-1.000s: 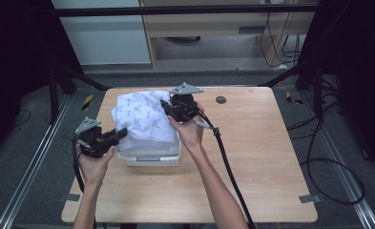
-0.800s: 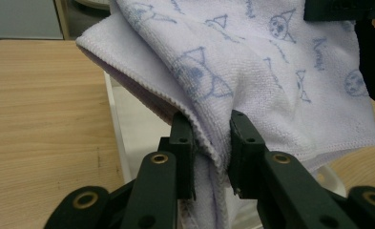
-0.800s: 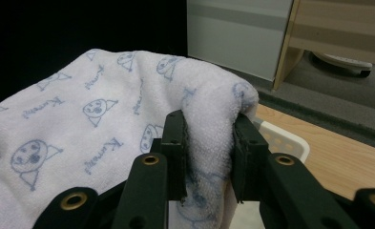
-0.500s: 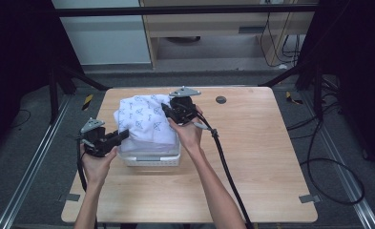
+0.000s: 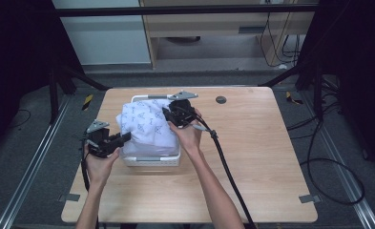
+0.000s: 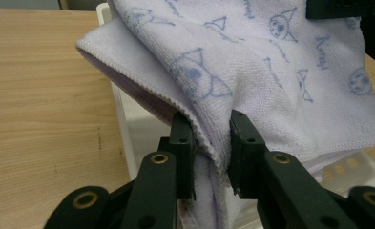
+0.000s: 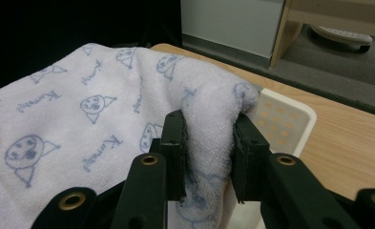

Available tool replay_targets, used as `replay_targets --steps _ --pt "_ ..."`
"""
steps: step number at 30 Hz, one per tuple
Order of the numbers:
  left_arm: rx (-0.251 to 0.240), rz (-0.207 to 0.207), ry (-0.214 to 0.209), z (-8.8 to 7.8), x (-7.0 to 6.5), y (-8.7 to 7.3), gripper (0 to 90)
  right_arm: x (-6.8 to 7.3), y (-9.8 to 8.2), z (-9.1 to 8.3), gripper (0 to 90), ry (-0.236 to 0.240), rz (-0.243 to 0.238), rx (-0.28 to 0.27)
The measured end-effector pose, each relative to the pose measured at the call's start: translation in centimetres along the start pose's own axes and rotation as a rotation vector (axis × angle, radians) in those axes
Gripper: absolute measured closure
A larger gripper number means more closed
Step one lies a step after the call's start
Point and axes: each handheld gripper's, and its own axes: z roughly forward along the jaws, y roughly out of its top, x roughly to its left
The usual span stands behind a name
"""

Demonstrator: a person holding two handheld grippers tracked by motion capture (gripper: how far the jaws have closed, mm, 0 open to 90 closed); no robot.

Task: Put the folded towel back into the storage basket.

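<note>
- Left gripper (image 5: 123, 138): its jaws are clamped on a bunched hem of the towel (image 5: 147, 126), as the left gripper view shows, with cloth pinched between the pads (image 6: 237, 138). In the high view it sits at the basket's near-left corner, about 8 o'clock from the towel's middle.
- Right gripper (image 5: 167, 112): its jaws are closed on a thick fold of the same towel (image 7: 104, 109), seen in the right gripper view. In the high view it sits at about 1 o'clock from the towel's middle, by the basket's far-right part.
- The towel, white with blue cat faces, lies draped over the white basket (image 5: 151, 161) and spans between the two grips, so its long line runs from 8 o'clock to 1 o'clock across the basket.
- The basket rests on the wooden table (image 5: 271, 157); its perforated wall (image 7: 280, 121) shows just beyond the right jaws.
- Judgement: both grips flank the basket, so the towel can sink straight into it; the left hem hangs outside the near-left wall and looks likeliest to catch on the rim.
- Neither hand is nearer; each already holds its end.
</note>
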Motion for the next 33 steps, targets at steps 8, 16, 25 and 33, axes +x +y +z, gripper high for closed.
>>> replay_targets --steps 8,16,25,33 --pt "0.033 0.003 0.011 0.9 0.0 -0.5 73.5 -0.2 -0.8 0.9 69.7 -0.008 -0.001 0.047" --pt "0.061 0.014 0.015 1.5 0.0 -0.8 73.4 -0.7 -1.8 1.6 68.8 -0.012 0.008 0.073" --pt "0.094 0.019 0.023 2.5 0.1 -1.3 73.2 -1.0 -2.8 2.4 68.7 -0.021 0.005 0.108" --pt "0.118 0.03 0.035 3.2 0.1 -1.6 70.0 -1.0 -3.4 2.9 67.4 -0.046 -0.008 0.133"
